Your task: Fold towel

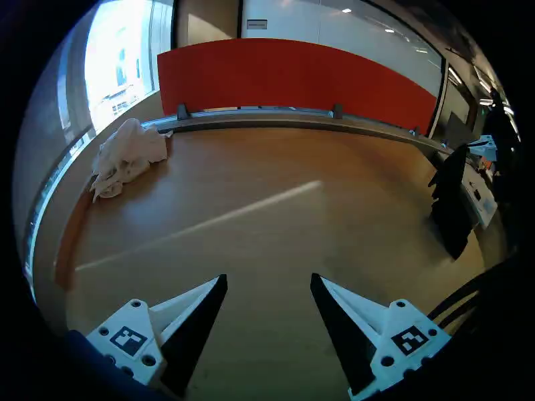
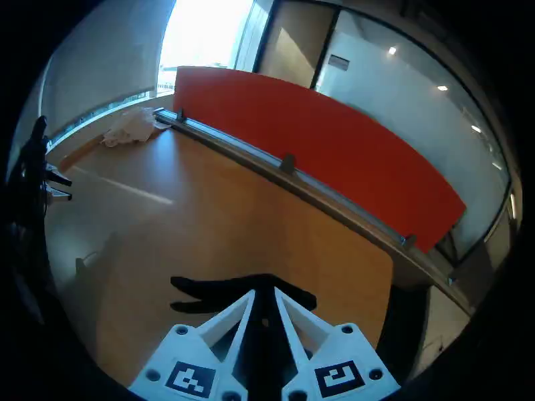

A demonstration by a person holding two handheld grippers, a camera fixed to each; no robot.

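My left claw (image 1: pixel 268 279) is wide open above the wooden table (image 1: pixel 281 227) and holds nothing. The towel (image 1: pixel 127 157) lies in a crumpled heap far ahead of it and to its left, close to the red divider (image 1: pixel 294 77). My right claw (image 2: pixel 264 294) has its fingers almost together with nothing between them that I can see, and from it the towel (image 2: pixel 134 125) is far ahead to the left.

The left tool (image 1: pixel 268 277) gaped over the table (image 1: pixel 281 220); the crumpled towel (image 1: pixel 127 157) lay well apart, near the red partition (image 1: pixel 294 77).
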